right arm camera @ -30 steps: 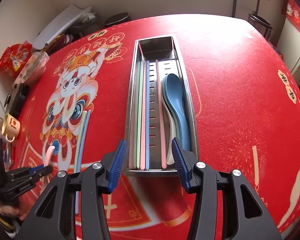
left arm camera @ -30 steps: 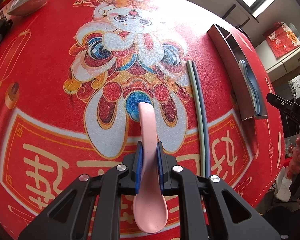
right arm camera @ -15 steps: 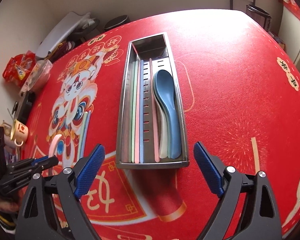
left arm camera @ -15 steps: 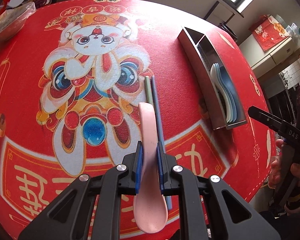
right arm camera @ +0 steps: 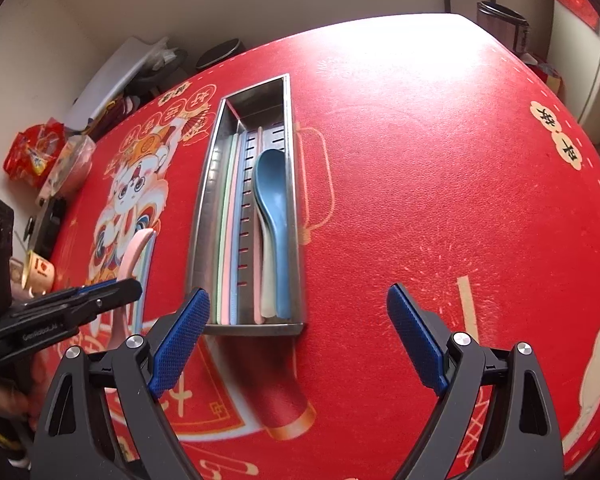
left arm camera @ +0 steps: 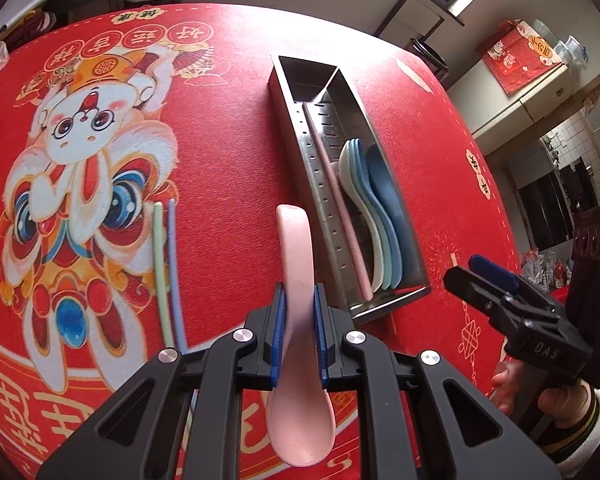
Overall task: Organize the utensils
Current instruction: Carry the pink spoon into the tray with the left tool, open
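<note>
We have the left gripper [left arm camera: 299, 336] clamped on a pale pink plastic soup spoon [left arm camera: 296, 280], blue pads pinching the handle partway along. The bowl end hangs back toward the camera and the handle tip points forward, clear of the red printed tablecloth [left arm camera: 228, 128]. From the right wrist view the same spoon shows at the left edge, held in the air beside the tray.

Right gripper [right arm camera: 298, 336] is spread wide, nothing between its blue pads [right arm camera: 180, 340]. It sits just short of the near end of the long stainless steel utensil tray [right arm camera: 256, 330]. In the left wrist view it shows at the right edge, gripped by a hand [left arm camera: 540, 396] in a striped cuff.

Tray contents: the left compartment holds long thin sticks in green, pink and blue [right arm camera: 230, 240], lying lengthwise. A perforated divider [right arm camera: 246, 232] runs down the middle. The right compartment has one pink stick against the divider and a nested stack of soup spoons, dark blue one [right arm camera: 274, 204] on top, lighter ones under it. The far end of the tray is a separate small section; we can't tell if anything is in it.

Still loose on the cloth: a green stick and a blue stick [left arm camera: 166, 272], side by side on the cartoon rabbit print [left arm camera: 84, 128], well left of the tray.

The far left table edge has a red snack bag [right arm camera: 32, 152] and a small mug [right arm camera: 40, 274].
</note>
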Demonstrator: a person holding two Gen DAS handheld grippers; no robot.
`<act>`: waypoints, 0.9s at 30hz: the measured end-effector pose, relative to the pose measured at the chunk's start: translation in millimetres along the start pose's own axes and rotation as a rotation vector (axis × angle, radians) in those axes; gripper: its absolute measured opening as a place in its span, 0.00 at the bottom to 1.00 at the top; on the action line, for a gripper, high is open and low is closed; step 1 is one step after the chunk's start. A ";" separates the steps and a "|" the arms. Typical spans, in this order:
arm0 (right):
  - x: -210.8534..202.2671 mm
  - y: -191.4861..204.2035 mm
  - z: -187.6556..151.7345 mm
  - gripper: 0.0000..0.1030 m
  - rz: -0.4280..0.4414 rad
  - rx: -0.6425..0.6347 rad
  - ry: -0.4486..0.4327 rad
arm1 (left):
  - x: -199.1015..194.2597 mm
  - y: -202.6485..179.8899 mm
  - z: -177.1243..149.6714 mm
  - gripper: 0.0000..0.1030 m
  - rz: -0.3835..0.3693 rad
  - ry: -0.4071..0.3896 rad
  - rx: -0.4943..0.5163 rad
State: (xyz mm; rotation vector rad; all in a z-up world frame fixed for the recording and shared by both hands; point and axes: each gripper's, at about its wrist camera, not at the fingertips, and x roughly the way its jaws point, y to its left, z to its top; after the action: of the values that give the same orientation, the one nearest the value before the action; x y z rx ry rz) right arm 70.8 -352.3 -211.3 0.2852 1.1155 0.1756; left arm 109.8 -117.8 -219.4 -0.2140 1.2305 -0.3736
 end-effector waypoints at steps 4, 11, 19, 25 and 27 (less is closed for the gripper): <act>-3.3 -14.3 3.5 0.85 -0.002 0.002 -0.003 | 11.0 -16.7 20.8 0.12 -0.013 -0.020 -0.045; -7.7 -39.1 9.3 0.85 -0.002 0.018 -0.007 | 41.9 -43.1 52.4 0.12 0.030 -0.028 -0.064; -11.3 -65.4 9.0 0.85 -0.018 0.070 -0.012 | 71.6 -44.4 65.8 0.13 0.112 0.008 -0.083; -12.2 -72.9 9.4 0.85 -0.025 0.091 -0.016 | 80.9 -45.3 66.3 0.13 0.122 0.037 -0.073; -11.8 -71.9 9.5 0.85 -0.025 0.090 -0.017 | 83.5 -45.3 66.4 0.13 0.126 0.046 -0.071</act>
State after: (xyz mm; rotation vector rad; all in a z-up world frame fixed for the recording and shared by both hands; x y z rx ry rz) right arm 74.1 -425.3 -219.8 0.3526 1.1110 0.1004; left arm 188.9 -194.7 -254.7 -0.1886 1.2972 -0.2271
